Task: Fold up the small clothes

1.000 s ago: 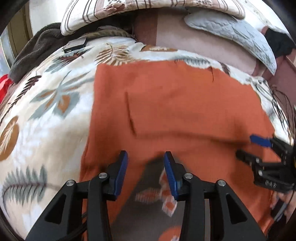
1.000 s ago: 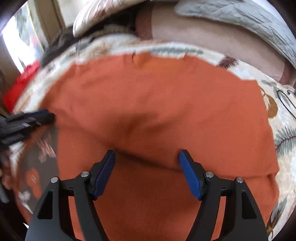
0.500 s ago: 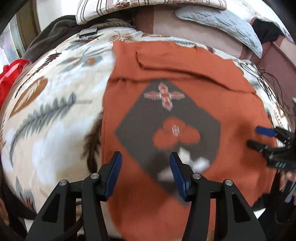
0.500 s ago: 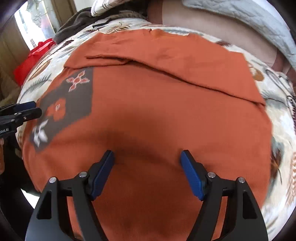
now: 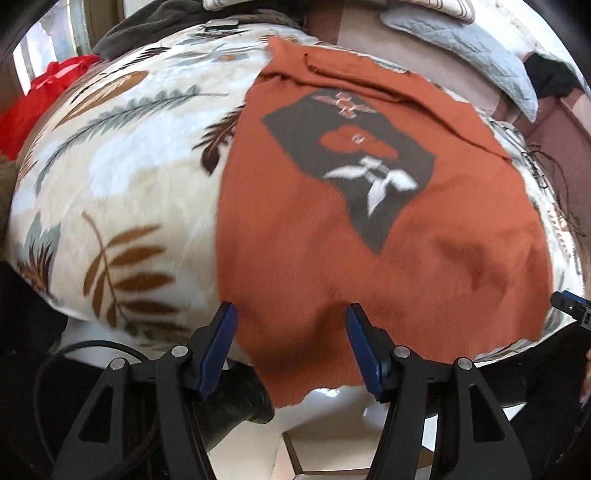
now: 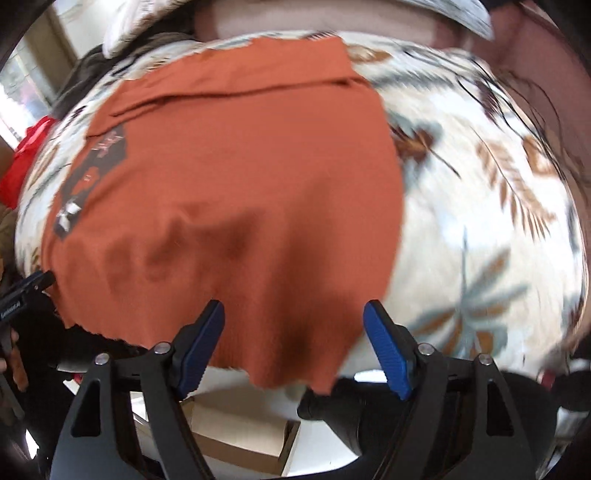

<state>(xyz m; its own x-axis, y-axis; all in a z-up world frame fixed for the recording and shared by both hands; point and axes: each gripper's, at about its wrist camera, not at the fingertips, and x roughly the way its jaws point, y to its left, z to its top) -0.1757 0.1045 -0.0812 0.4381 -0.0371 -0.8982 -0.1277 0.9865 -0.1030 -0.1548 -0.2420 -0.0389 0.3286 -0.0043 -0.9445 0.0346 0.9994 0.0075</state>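
A: Rust-orange knit, that's the small garment (image 5: 295,240), a thin cloth with a dark grey patch (image 5: 354,162) bearing red and white flower shapes. Where does it lie?

B: Spread flat on the cream fleece blanket with brown and grey-blue leaf print (image 5: 122,177), its near hem hanging a little over the blanket's front edge. A narrow strip along its far edge is folded over.

A: And the left gripper (image 5: 291,343)?

B: Its black arms and blue pads stand apart above that near hem. The jaws have just been opening; the cloth is seen between them but the pads do not press it.

A: The right gripper (image 6: 293,339)?

B: The same, over the hem toward the garment's right corner, jaws wide and just opened further, nothing pinched. In each wrist view the tip of the other gripper shows at the side edge.

A: Around the blanket?

B: A red cloth (image 5: 33,107) beyond its left edge, a dark grey-brown cloth (image 5: 155,22) at its far left corner, a grey quilted pillow (image 5: 472,55) past the far edge, and a brown cardboard box (image 6: 240,439) below the front edge.
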